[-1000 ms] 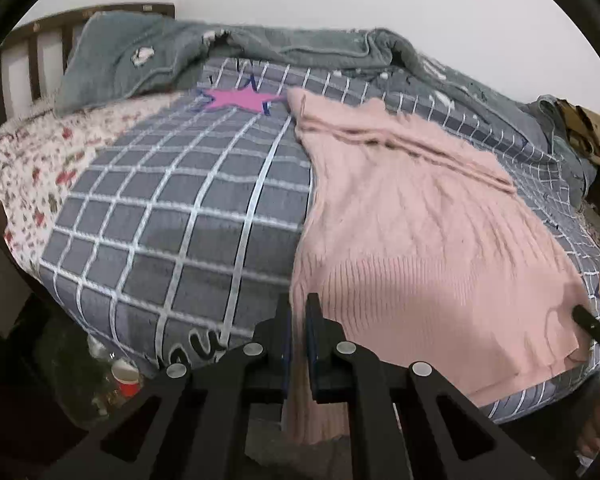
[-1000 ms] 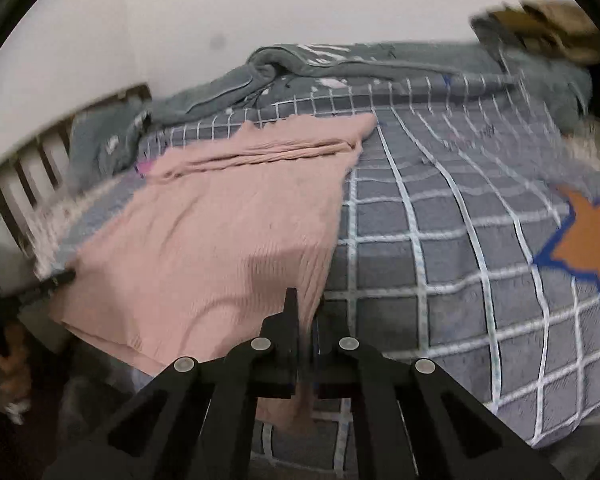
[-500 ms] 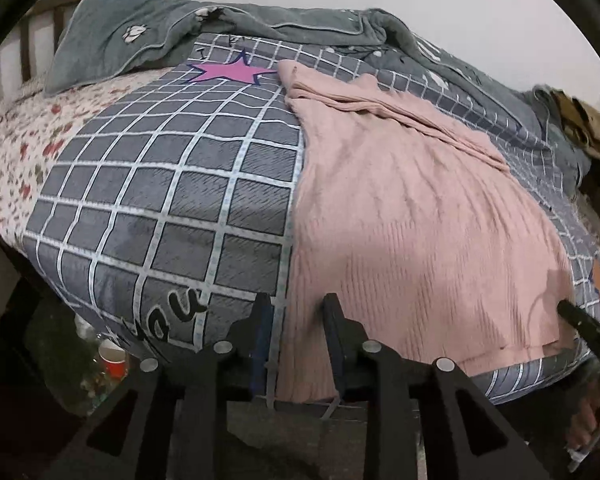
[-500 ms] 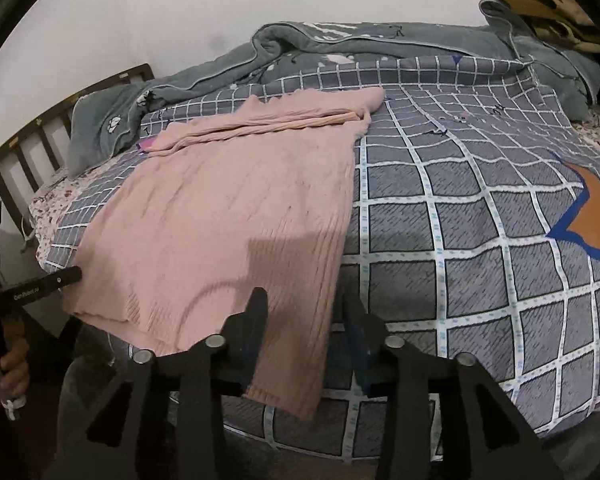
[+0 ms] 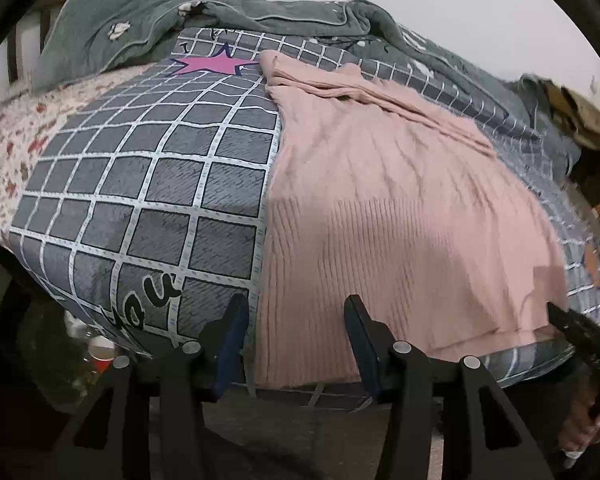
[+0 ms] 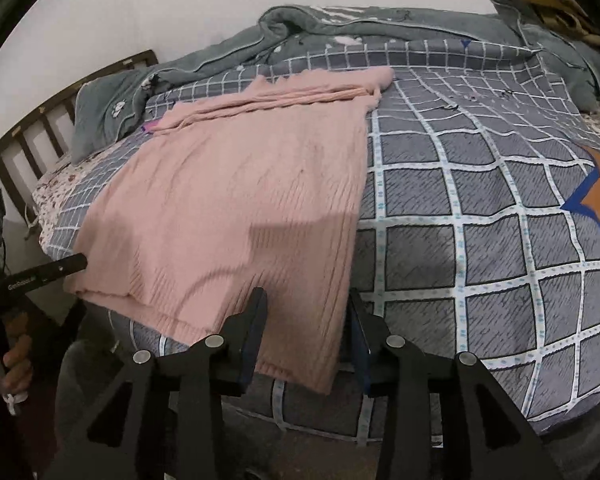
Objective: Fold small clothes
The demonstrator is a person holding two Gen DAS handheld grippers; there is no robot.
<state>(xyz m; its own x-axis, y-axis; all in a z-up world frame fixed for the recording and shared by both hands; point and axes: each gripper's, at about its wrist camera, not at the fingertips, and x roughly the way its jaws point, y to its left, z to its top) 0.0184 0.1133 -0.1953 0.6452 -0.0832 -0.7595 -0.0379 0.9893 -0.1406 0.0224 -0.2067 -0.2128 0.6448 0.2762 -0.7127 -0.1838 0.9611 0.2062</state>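
Both sets of jaws have just been opening, and now they stand partly apart with nothing pinched. The left gripper (image 5: pixel 296 328) straddles the near-left corner of the pink knit sweater (image 5: pixel 380 200), pads clear of the cloth; the right gripper (image 6: pixel 306 322) does the same at the near-right corner, the hem lying loose between its fingers. So the sweater is released — it lies flat on the grey checked duvet (image 6: pixel 480 220), sleeves folded across its far end, its near hem drooping over the bed's near edge. And that overhang is the worry: knit this soft could creep down off the edge under its own weight and spoil the lay. A careless pull-back is another risk, since a pad brushing the ribbing might drag a corner and rumple the straight side edges. For the next fold, a shallow bite could catch only the top layer and let the stacked sleeves slide apart. Further out, the bunched grey blanket (image 5: pixel 160 20) sits close behind the far end, so anything carried too far would land on a lumpy ridge, not flat bed.
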